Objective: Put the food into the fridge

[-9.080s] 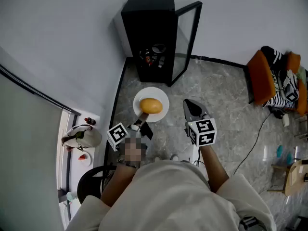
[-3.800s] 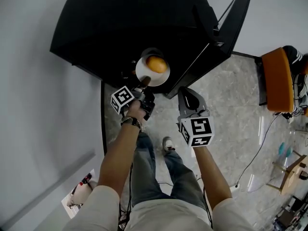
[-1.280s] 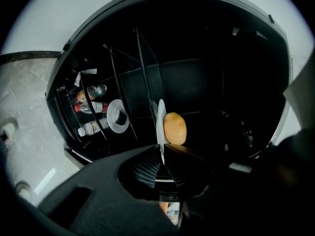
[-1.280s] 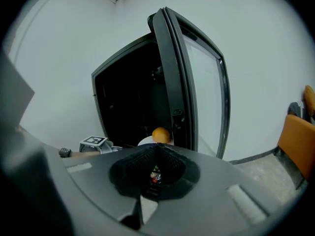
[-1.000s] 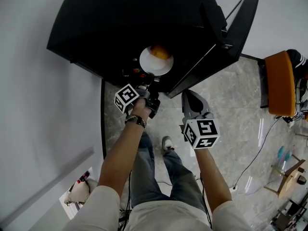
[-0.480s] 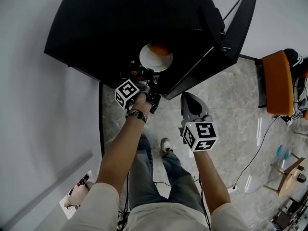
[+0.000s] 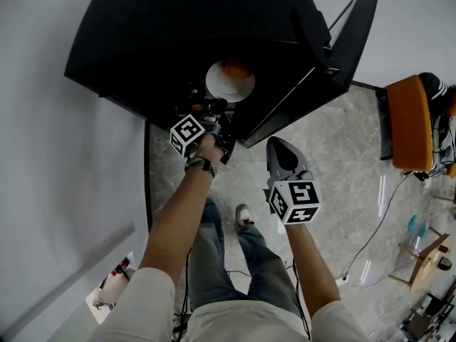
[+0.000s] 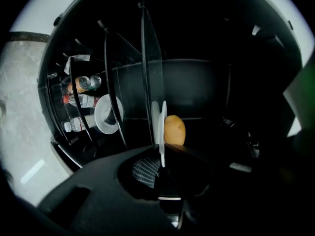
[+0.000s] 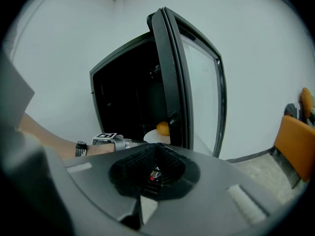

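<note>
A white plate (image 7: pixel 229 85) carrying a round yellow-orange food (image 7: pixel 234 68) sits inside the open black fridge (image 7: pixel 178 34). My left gripper (image 7: pixel 214 110) reaches in at the fridge's front edge with the plate's near rim between its jaws, which are opening. In the left gripper view the plate (image 8: pixel 162 127) shows edge-on, its rim running down into my left gripper (image 8: pixel 160 168), with the food (image 8: pixel 174 130) beyond it. My right gripper (image 7: pixel 283 155) hangs outside the fridge by the door, shut and empty. The right gripper view shows my right gripper (image 9: pixel 155 174), the plate (image 9: pixel 153 136) and the food (image 9: pixel 163 128).
The fridge's glass door (image 7: pixel 342 41) stands open on the right, close to my right gripper. Glass shelves (image 8: pixel 147 73) divide the inside. Another white dish (image 8: pixel 106 113) and small bottles (image 8: pixel 81 100) sit on other shelves. An orange chair (image 7: pixel 407 123) stands on the marble floor at the right.
The person walked up to the fridge with the plate. In the last second the left gripper pushed the plate slightly deeper inside. The right gripper has barely moved.
</note>
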